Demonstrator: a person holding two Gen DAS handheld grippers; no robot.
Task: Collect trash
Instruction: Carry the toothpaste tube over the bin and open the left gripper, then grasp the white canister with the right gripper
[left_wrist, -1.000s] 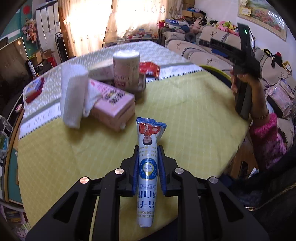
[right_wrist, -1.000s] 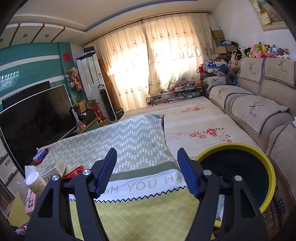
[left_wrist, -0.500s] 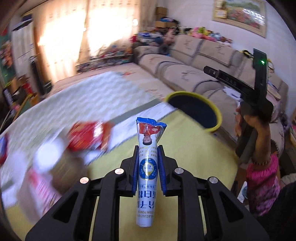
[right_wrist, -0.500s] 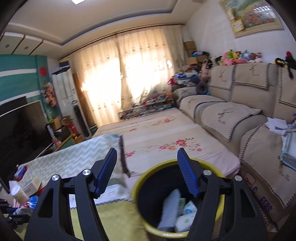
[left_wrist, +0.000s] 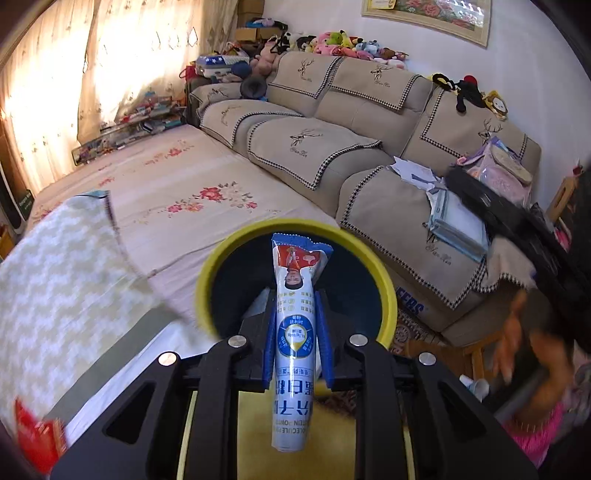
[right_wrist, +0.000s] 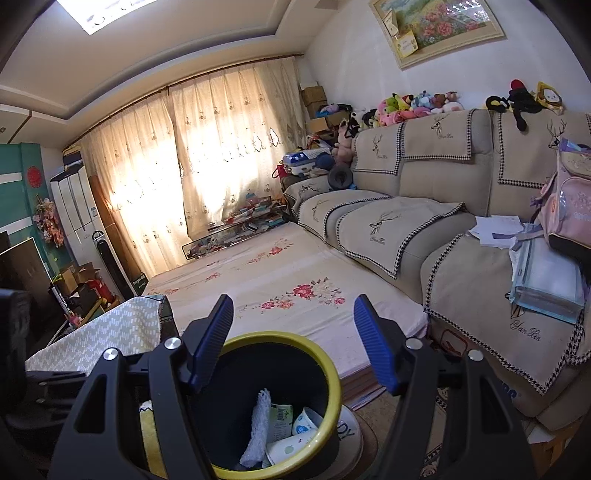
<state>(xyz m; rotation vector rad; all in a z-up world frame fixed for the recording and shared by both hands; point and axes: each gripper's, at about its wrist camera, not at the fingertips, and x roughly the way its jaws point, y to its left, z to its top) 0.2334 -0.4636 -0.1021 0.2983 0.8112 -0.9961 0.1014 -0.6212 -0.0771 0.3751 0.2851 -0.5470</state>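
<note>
Left wrist view: reading across from the left edge
Red packet (left_wrist: 35, 441): blurry, bottom-left corner, on the table
Table cloth (left_wrist: 55, 266): zigzag pattern, fills the left side
Bin (left_wrist: 207, 280): yellow rim, dark inside, sits dead centre past the table edge
Sachet (left_wrist: 295, 325): long white and blue stick pack with a red top, standing upright, its top end lined up over the bin's mouth
Left gripper (left_wrist: 295, 332): clenched on the sachet, blue pads pressing both its sides around the middle
Sofa (left_wrist: 369, 147): beige, runs along the wall behind, papers and a pink bag on the right-hand seat
Hand (left_wrist: 517, 347): person's, blurred, far right, pink sleeve below it
Right wrist view: again from the left
Bin (right_wrist: 328, 365): low in the middle, already has a white cloth (right_wrist: 258, 424), a receipt and some cups in it
Right gripper (right_wrist: 293, 343): jaws spread wide, nothing between them, hanging above the bin's far rim
Sofa (right_wrist: 406, 229): on the right, plush toys lined up along the top
</note>
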